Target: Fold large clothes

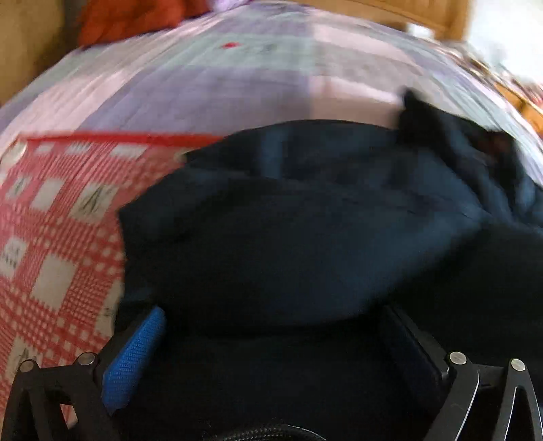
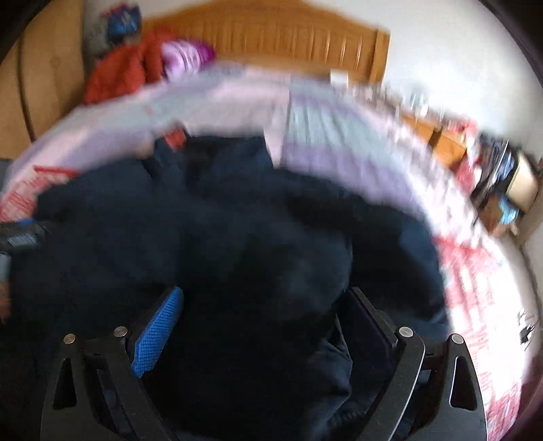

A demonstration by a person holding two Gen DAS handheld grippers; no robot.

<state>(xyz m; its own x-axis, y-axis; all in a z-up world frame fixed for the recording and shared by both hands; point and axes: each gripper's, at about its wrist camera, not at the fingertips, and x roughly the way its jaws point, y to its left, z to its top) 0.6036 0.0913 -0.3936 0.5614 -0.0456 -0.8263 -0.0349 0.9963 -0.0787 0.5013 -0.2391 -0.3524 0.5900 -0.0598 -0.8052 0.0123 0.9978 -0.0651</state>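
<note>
Both views are motion-blurred; fine detail cannot be read.

Left wrist view: the left gripper (image 1: 271, 339) has its fingers spread wide, the blue pad (image 1: 134, 359) at 8 o'clock and the dark finger at 4 o'clock. The navy garment (image 1: 305, 237) fills the gap between them and bulges across the centre of the frame. Whether the fingers press the cloth or merely flank it cannot be told. The garment lies on the bed, over a red check sheet (image 1: 51, 237) at 9 o'clock and a lilac plaid quilt (image 1: 220, 84) at 12 o'clock. An orange garment (image 1: 129, 20) sits at 11 o'clock.

Right wrist view: the right gripper (image 2: 268, 322) likewise stands wide, blue pad (image 2: 157, 332) at 8 o'clock, dark finger at 4 o'clock, with the navy garment (image 2: 237, 237) bunched between and ahead. Grip cannot be confirmed. The quilt (image 2: 339, 142) runs from 10 to 2 o'clock, the check sheet (image 2: 475, 288) at 3 to 4 o'clock. A wooden headboard (image 2: 278, 37) stands at 12 o'clock, the orange garment (image 2: 118, 71) and a pink item (image 2: 185, 56) at 11 o'clock. Part of the other gripper shows at 9 o'clock.
</note>
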